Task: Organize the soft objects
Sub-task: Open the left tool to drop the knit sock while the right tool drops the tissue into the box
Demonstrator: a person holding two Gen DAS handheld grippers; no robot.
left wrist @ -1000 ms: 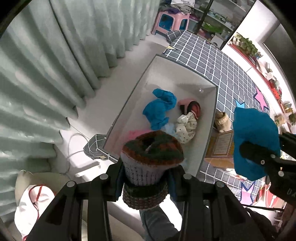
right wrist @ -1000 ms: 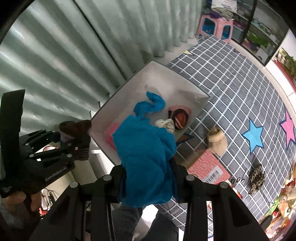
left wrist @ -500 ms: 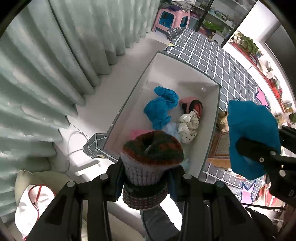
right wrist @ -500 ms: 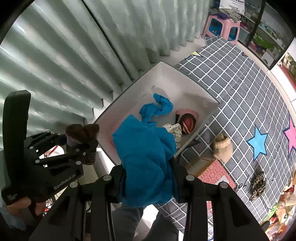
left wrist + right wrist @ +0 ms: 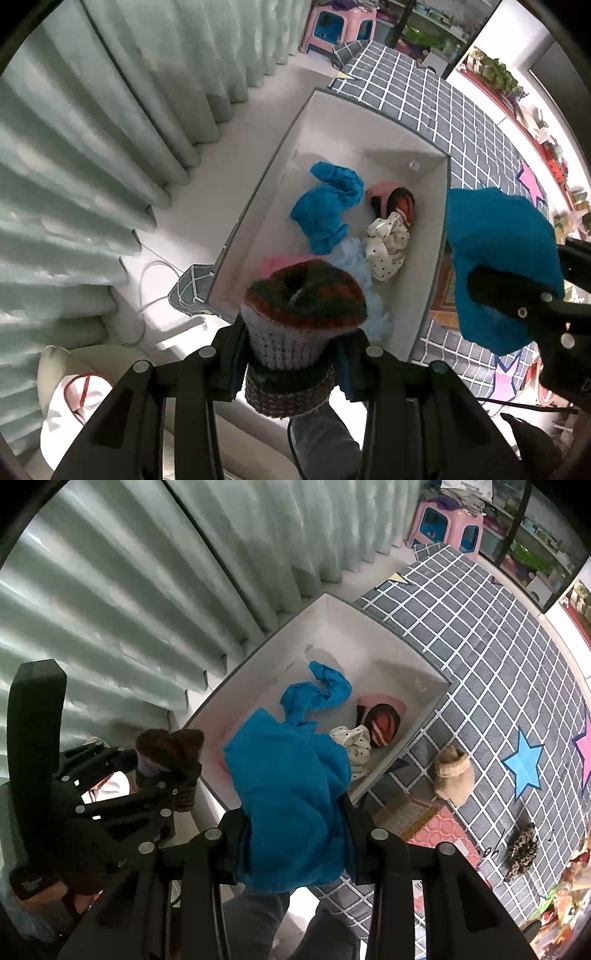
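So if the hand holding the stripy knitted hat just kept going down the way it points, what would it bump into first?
Probably the white storage box. The left gripper points down over the box's near end, so the multicoloured knitted hat would likely meet the pink and pale blue fabric lying there first. Depth is hard to judge.

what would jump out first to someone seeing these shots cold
Each gripper is clamped on something soft: the left gripper on a striped knit hat, the right gripper on a bright blue cloth, both above a white box. The box sits by pale green curtains at the edge of a grey checked mat and already holds another blue cloth.
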